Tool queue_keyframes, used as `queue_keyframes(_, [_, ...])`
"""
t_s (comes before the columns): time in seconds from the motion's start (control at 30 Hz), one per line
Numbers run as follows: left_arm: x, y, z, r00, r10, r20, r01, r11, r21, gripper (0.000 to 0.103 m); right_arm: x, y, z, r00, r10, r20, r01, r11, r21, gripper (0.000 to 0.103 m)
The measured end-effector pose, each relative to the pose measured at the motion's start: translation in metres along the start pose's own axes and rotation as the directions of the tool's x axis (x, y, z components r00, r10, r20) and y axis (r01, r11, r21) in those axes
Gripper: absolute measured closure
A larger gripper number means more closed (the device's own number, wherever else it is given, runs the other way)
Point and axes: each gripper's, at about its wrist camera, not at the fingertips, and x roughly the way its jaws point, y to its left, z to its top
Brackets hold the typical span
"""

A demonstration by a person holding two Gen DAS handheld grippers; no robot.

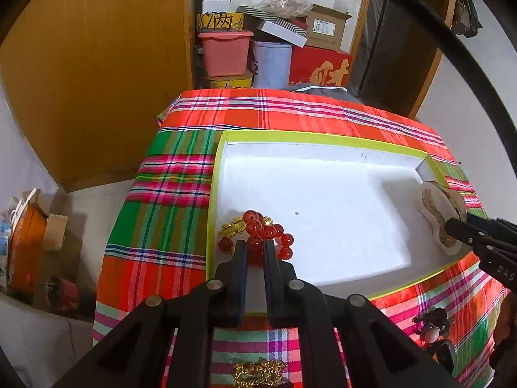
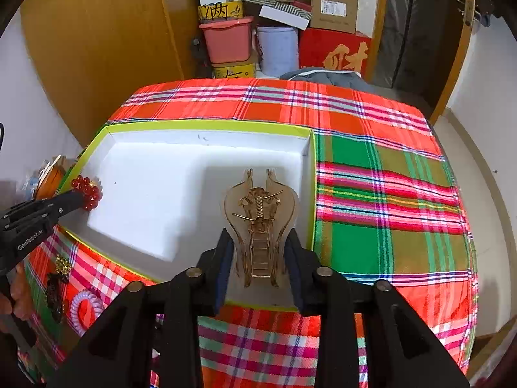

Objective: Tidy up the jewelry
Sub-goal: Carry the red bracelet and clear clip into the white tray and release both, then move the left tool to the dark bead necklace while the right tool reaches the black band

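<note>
Red bead bracelet (image 1: 258, 234) clenched by left gripper (image 1: 255, 252) at tray (image 1: 211, 194) left edge; loose, slippery strand. Hair claw (image 2: 260, 223) set in tray between parted right gripper (image 2: 260, 255) pads; rigid, brittle, best gripped across body

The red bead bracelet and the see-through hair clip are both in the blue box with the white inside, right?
Not quite: the box has a yellow-green rim, not blue, as the right wrist view shows. The red bead bracelet and the see-through hair clip are both inside it, on the white lining.
</note>
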Motion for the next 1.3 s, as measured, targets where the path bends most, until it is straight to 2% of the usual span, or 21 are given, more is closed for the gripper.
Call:
queue_keyframes(0.07, [-0.002,0.000,0.000,1.000,0.010,0.002,-0.010,1.000,0.001,0.093,-0.004,0.002,0.001,1.000,0.001,0.012,-0.001,1.000,-0.007,0.060])
queue_keyframes(0.23, [-0.015,0.000,0.001,0.999,0.023,0.027,-0.023,1.000,-0.002,0.090,-0.016,0.005,0.001,0.999,-0.002,0.034,0.002,1.000,-0.019,0.059])
queue_keyframes(0.3, [-0.020,0.000,0.001,0.999,0.021,0.034,-0.021,1.000,-0.005,0.079,-0.021,0.006,-0.001,0.999,0.000,0.039,0.000,1.000,-0.021,0.059])
queue_keyframes(0.37, [-0.027,0.001,-0.001,0.999,0.016,0.042,-0.016,1.000,-0.012,0.076,-0.026,0.007,-0.003,0.999,0.001,0.045,0.000,1.000,-0.021,0.059])
queue_keyframes(0.6, [-0.060,0.000,-0.012,0.997,0.029,0.070,-0.028,1.000,-0.014,0.075,-0.054,0.006,-0.020,0.998,0.000,0.069,0.001,1.000,-0.013,0.059])
queue_keyframes(0.97, [-0.125,-0.011,-0.050,0.993,0.026,0.115,-0.024,1.000,-0.014,0.075,-0.111,0.019,-0.069,0.995,0.035,0.096,-0.033,0.999,-0.019,0.056])
queue_keyframes(1.03, [-0.134,-0.013,-0.059,0.993,0.022,0.116,-0.021,1.000,-0.012,0.075,-0.119,0.022,-0.078,0.994,0.046,0.099,-0.043,0.999,-0.025,0.052])
queue_keyframes(1.3, [-0.153,-0.018,-0.087,0.994,0.007,0.109,-0.007,1.000,-0.003,0.075,-0.141,0.030,-0.107,0.992,0.081,0.098,-0.078,0.996,-0.035,0.052])
